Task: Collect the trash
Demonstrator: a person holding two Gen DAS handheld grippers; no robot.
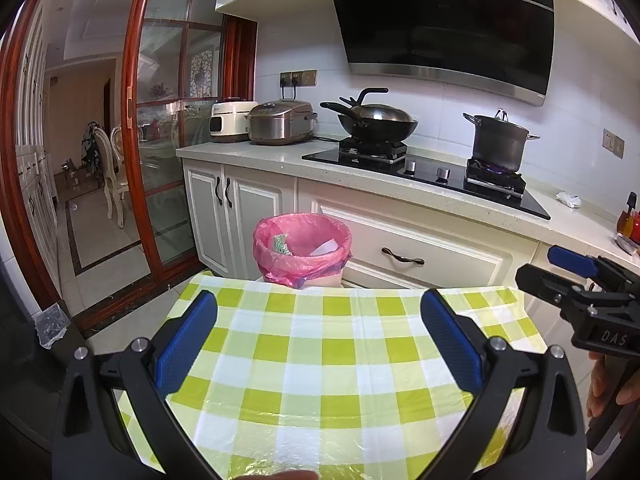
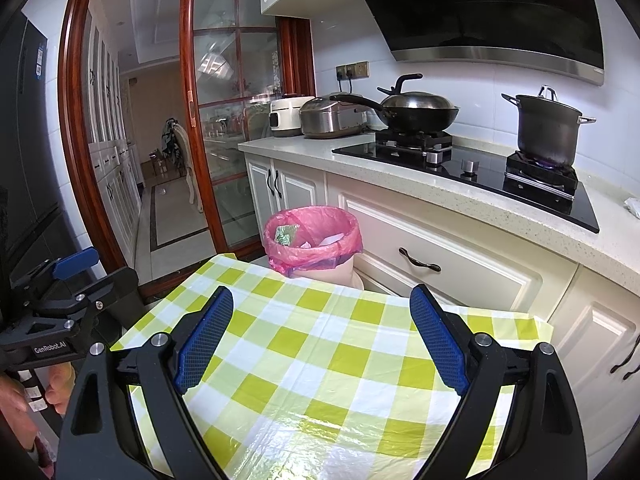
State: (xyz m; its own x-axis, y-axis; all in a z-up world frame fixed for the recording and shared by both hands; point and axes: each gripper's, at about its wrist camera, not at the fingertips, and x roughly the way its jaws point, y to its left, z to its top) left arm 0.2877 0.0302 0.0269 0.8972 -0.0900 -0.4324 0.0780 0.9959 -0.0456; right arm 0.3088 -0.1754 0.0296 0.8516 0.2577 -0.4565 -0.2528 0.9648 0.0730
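Observation:
A bin lined with a pink bag [image 1: 303, 250] stands on the floor past the far edge of a table with a green and white checked cloth [image 1: 320, 360]; it also shows in the right wrist view [image 2: 312, 242]. Paper and a green wrapper [image 2: 285, 234] lie inside it. My left gripper [image 1: 319, 320] is open and empty above the cloth. My right gripper [image 2: 322, 320] is open and empty above the cloth [image 2: 320, 360]. The right gripper shows at the right edge of the left wrist view [image 1: 580, 276], and the left gripper at the left edge of the right wrist view [image 2: 72, 276].
White cabinets and a counter [image 1: 240, 156] run behind the bin. On the hob stand a wok [image 1: 376, 122] and a pot [image 1: 498, 142] over a lit flame. A crumpled white scrap [image 1: 569, 199] lies on the counter at right. A glass sliding door [image 1: 168, 160] is left.

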